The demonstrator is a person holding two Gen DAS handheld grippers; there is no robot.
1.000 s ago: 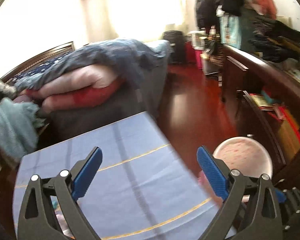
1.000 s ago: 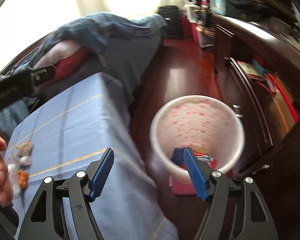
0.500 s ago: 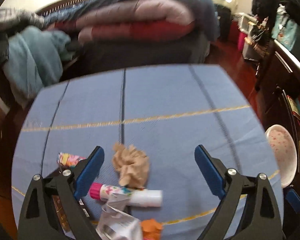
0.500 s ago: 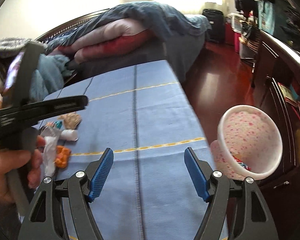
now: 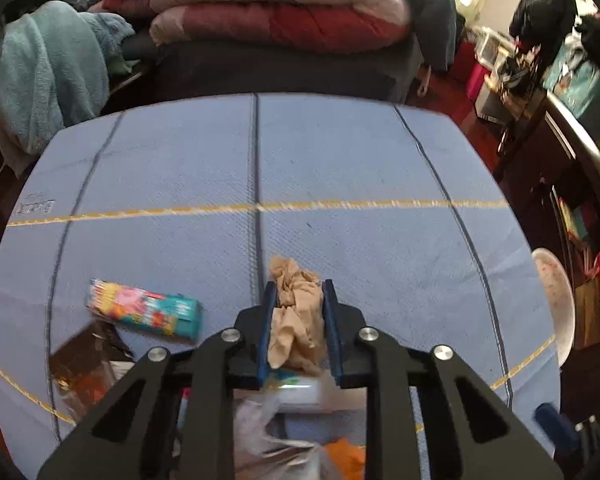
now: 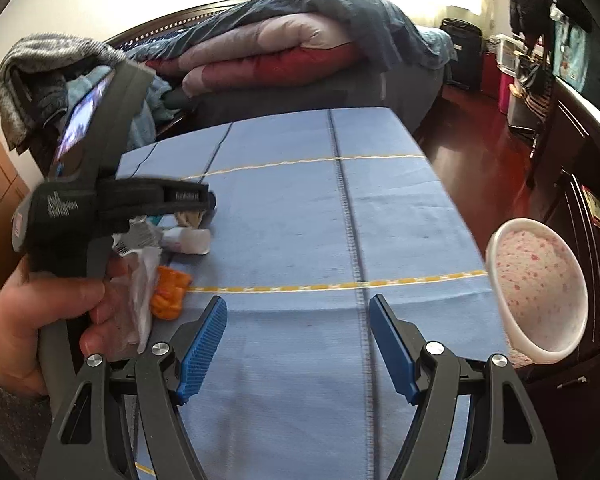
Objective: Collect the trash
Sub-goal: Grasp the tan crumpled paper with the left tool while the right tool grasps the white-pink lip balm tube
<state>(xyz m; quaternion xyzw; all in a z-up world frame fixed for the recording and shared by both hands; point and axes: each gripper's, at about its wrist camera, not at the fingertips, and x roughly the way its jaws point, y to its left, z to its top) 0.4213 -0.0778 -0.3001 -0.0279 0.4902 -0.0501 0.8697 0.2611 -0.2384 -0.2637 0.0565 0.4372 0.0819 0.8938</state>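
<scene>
The left gripper (image 5: 298,312) has its two blue pads pressed against a crumpled tan paper wad (image 5: 296,312), which bulges out in front of and behind the pads. The wad sits on or just above a blue tablecloth (image 5: 340,184); contact with the cloth cannot be told. The right gripper (image 6: 298,344) is spread wide and holds nothing, hovering over bare cloth near the table's right edge.

The step in hand looks like lifting the wad and carrying it to the bin. Crumpled paper is light and springy, so the squeeze should be kept firm, and the lift should go straight up before swinging right.

More trash lies near the left gripper: a colourful flat packet (image 5: 146,308) just to its left, a dark shiny wrapper (image 5: 86,368) nearer the camera, and beneath the gripper a white tube (image 6: 190,240), a clear plastic bag (image 5: 268,440) and an orange scrap (image 6: 170,292). These lie close under the gripper and could be dragged along.

A white bin with pink speckles (image 6: 536,292) stands on the floor beyond the table's right edge, well apart from the wad. The right gripper lies between the wad and the bin and may need to give way. A bed piled with folded blankets (image 5: 284,16) stands behind the table.
</scene>
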